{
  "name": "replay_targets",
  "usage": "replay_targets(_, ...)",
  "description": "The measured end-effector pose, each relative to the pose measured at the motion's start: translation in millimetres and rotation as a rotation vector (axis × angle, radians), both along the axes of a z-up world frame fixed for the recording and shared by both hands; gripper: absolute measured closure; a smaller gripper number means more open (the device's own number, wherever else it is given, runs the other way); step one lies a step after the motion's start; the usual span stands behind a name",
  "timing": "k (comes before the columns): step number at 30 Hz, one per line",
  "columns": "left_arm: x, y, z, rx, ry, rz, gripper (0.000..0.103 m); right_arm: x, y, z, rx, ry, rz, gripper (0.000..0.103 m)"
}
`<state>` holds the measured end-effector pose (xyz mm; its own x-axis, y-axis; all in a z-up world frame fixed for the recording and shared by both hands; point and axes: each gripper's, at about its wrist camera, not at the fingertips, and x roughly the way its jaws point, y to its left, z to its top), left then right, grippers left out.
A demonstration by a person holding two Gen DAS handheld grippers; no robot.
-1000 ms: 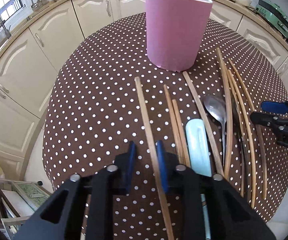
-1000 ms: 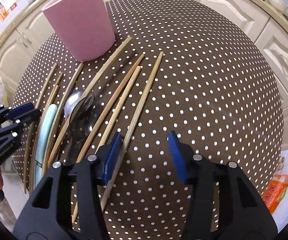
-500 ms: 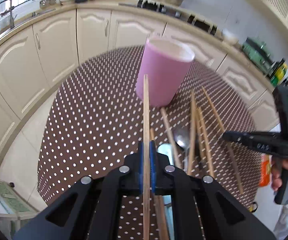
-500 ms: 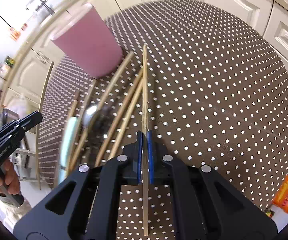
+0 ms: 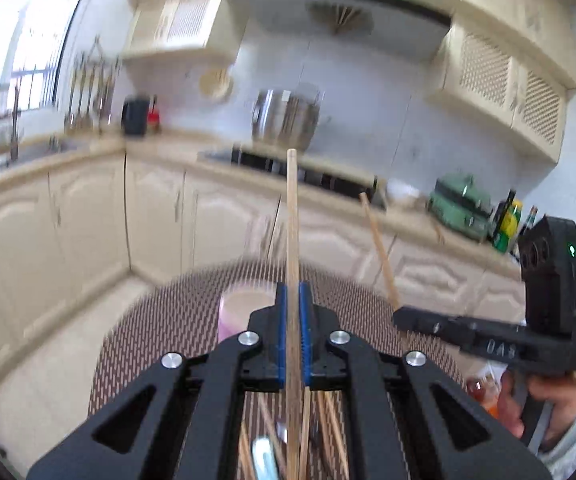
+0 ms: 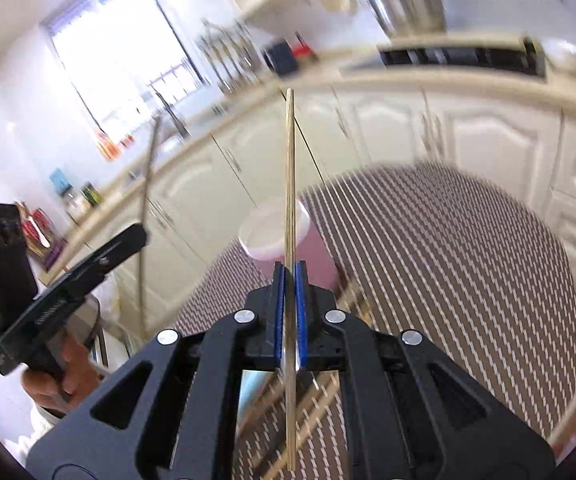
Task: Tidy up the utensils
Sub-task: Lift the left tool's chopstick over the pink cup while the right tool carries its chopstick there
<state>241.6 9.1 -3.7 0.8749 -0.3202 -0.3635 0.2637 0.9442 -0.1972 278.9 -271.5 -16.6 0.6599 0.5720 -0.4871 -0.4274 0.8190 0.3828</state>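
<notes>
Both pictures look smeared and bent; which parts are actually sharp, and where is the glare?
Left wrist view: the left gripper and its chopstick are sharp, the cabinets and tablecloth streaked. Right wrist view: the right gripper is crisp, the window glares white, and the counter edge bows from the fisheye lens.

home kitchen, cream cabinets (image 5: 88, 220), stovetop (image 5: 308, 172), steel pot (image 5: 286, 120), sink tap (image 5: 15, 128)

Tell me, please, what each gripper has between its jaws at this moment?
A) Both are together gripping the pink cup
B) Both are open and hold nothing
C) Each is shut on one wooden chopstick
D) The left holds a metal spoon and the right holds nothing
C: the left gripper is closed on a wooden chopstick, and the right gripper clamps another chopstick, above the pink cup.
</notes>
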Motion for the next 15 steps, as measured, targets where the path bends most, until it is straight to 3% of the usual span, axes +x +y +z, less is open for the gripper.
replay_targets(6, 21, -9, 21, -0.076, -0.191, 0.015, 0.097, 25, 27, 18, 0.063, -0.163, -0.035, 0.097)
replay_targets(11, 49, -16, 20, -0.069, -0.266, 0.061, 0.097, 44, 41, 23, 0.103, -0.224, -0.076, 0.097)
replay_targets(15, 67, -13, 16, -0.119, -0.307, 0.088, 0.097, 58, 54, 24, 0.106, -0.299, -0.112, 0.097)
